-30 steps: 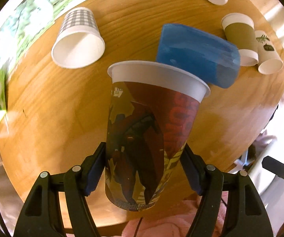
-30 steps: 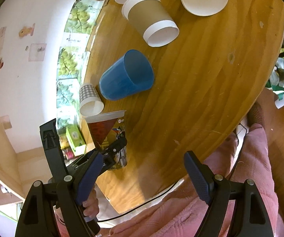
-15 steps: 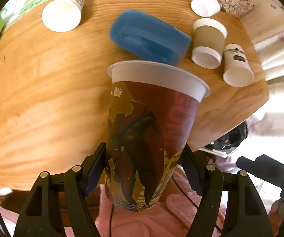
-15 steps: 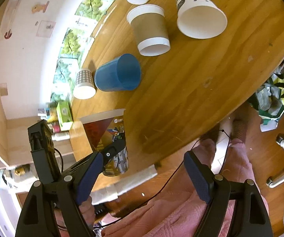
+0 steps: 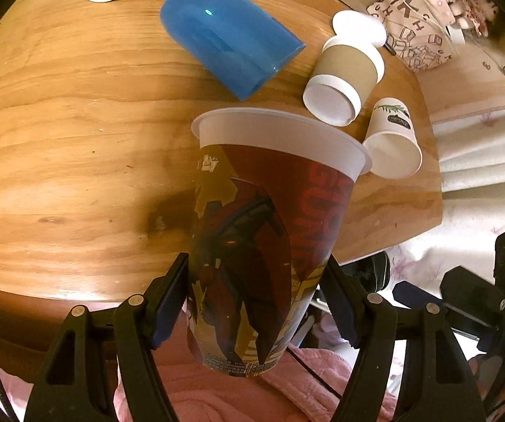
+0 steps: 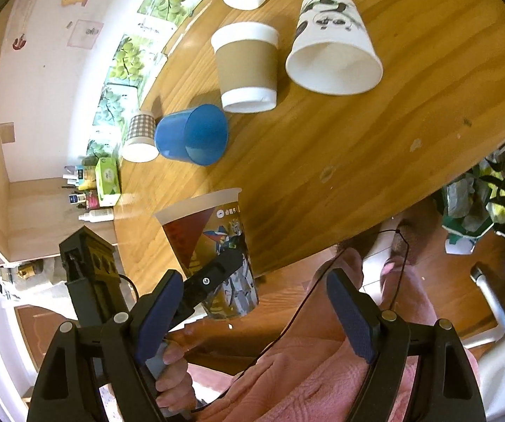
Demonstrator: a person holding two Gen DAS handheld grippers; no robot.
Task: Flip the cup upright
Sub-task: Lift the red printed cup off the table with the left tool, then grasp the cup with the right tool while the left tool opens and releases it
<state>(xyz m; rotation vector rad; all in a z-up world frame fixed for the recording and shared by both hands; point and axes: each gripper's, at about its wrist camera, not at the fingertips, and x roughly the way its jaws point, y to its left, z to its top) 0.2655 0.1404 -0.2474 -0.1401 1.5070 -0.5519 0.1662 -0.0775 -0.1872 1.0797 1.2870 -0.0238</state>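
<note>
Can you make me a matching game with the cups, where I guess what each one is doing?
Things:
1. printed cup
2. blue cup
3. brown-sleeved cup
4. right tool

States:
A. lying on its side on the table
B. open, holding nothing
C. held in the left tool, rim up
D. standing upside down

Pairs: 1-C, 2-A, 3-D, 4-B

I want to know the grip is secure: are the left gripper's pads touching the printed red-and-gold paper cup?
Touching. In the left wrist view, the left gripper has both dark pads pressed against the sides of the printed red-and-gold paper cup, with no gap on either side.
</note>
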